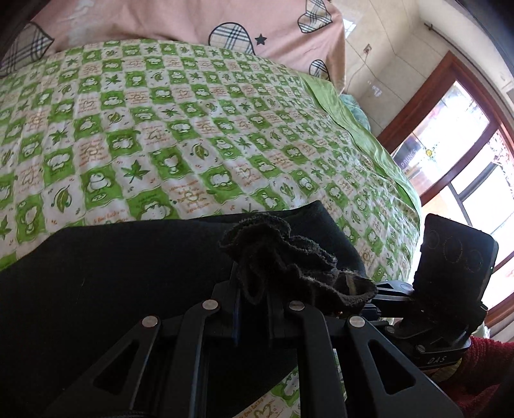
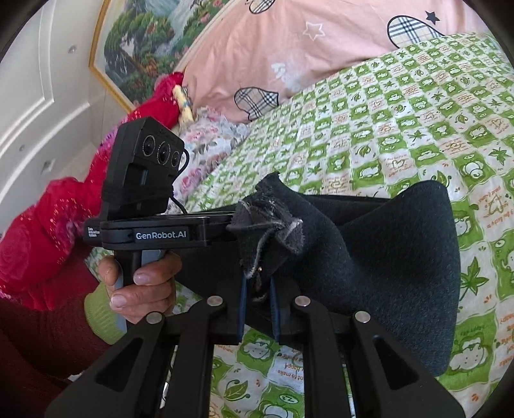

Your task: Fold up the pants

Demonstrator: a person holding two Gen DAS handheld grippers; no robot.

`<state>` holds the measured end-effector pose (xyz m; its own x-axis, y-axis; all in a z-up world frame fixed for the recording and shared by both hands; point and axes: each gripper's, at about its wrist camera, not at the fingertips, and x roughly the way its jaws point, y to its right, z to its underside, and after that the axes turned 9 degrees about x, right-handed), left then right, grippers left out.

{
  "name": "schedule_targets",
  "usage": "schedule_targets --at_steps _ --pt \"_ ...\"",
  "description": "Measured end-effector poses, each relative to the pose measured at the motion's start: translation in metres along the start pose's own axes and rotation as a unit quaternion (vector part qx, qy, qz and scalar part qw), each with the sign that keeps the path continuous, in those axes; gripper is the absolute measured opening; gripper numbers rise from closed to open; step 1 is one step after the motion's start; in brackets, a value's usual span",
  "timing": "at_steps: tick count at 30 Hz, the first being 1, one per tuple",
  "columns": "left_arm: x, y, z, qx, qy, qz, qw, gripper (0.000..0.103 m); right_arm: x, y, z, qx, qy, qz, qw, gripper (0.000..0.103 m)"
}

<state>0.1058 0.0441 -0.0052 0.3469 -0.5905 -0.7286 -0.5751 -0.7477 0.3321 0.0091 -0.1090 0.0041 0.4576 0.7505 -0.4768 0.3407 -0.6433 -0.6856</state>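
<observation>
The black pants (image 1: 122, 257) hang over a green-and-white checked bedspread (image 1: 192, 112). My left gripper (image 1: 253, 289) is shut on a bunched edge of the pants and holds it above the bed. In the right wrist view my right gripper (image 2: 258, 289) is shut on another bunched edge of the pants (image 2: 385, 250), whose cloth drapes to the right. The two grippers are close together: the right gripper's body (image 1: 456, 257) shows at the right of the left wrist view, and the left gripper's body (image 2: 144, 231), held by a hand (image 2: 141, 283), shows left of the right wrist view.
A pink pillow with plaid hearts (image 1: 192, 22) lies at the head of the bed. A window with a wooden frame (image 1: 449, 128) is at the right. A red garment (image 2: 48, 225) and floral cloth (image 2: 205, 141) lie at the bed's left side below a framed picture (image 2: 144, 41).
</observation>
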Motion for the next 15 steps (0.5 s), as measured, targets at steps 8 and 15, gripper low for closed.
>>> schedule_targets --at_steps 8,15 --pt "-0.012 -0.019 0.018 -0.050 0.014 -0.015 0.9985 0.011 0.012 -0.008 0.002 -0.010 -0.033 -0.006 0.999 0.038" --pt "-0.039 -0.031 0.046 -0.108 0.037 -0.057 0.9918 0.015 0.020 -0.024 0.010 -0.024 -0.058 -0.031 0.998 0.049"
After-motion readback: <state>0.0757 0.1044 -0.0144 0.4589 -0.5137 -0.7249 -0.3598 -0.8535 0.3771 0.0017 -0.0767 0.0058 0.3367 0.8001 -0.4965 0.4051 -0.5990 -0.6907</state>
